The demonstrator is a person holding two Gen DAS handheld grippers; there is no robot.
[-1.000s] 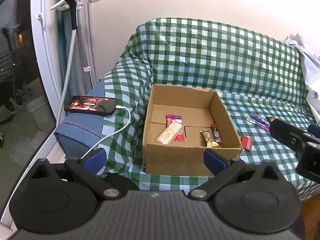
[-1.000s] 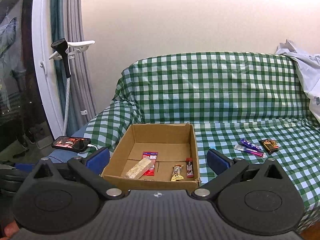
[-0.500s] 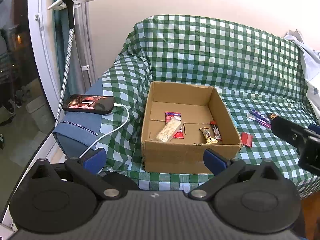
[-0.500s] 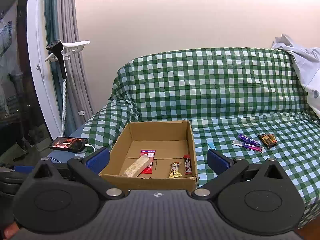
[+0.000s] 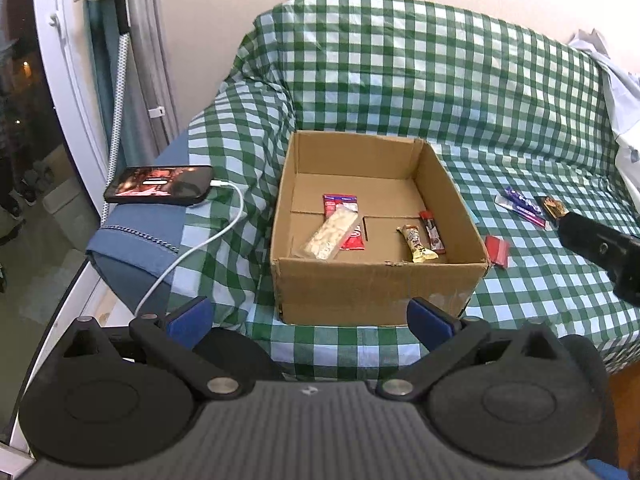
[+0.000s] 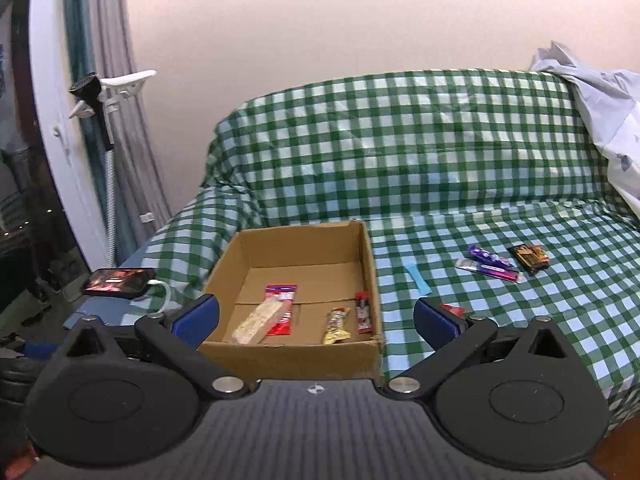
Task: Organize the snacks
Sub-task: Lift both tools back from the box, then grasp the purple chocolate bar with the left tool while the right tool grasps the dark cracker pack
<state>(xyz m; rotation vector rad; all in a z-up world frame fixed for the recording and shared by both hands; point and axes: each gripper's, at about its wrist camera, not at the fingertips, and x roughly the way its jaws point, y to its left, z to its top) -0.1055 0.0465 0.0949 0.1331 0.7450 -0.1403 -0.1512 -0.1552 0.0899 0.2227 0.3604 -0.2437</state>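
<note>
An open cardboard box (image 5: 376, 284) (image 6: 296, 354) sits on a green checked sofa. Inside lie a pale nut bar (image 5: 330, 233) (image 6: 260, 322) over a red pack (image 5: 340, 204), a gold bar (image 5: 416, 243) (image 6: 337, 325) and a dark red bar (image 5: 432, 232) (image 6: 363, 312). Right of the box lie a small red pack (image 5: 497, 250) (image 6: 452, 310), a light blue stick (image 6: 417, 279), purple wrappers (image 5: 520, 207) (image 6: 490, 265) and a dark brown pack (image 5: 554, 207) (image 6: 528, 257). My left gripper (image 5: 308, 318) and right gripper (image 6: 316, 316) are open and empty, short of the box's near wall.
A phone (image 5: 160, 184) (image 6: 118, 282) on a white charging cable (image 5: 200, 248) lies on the blue armrest at left. A glass door and a stand are further left. White cloth (image 6: 600, 120) drapes the sofa's right end. The right gripper's body (image 5: 604, 250) shows in the left view.
Both cameras have shifted slightly, so the box and sofa sit a little differently in view. Nothing was picked up or dropped; both grippers stay open.
</note>
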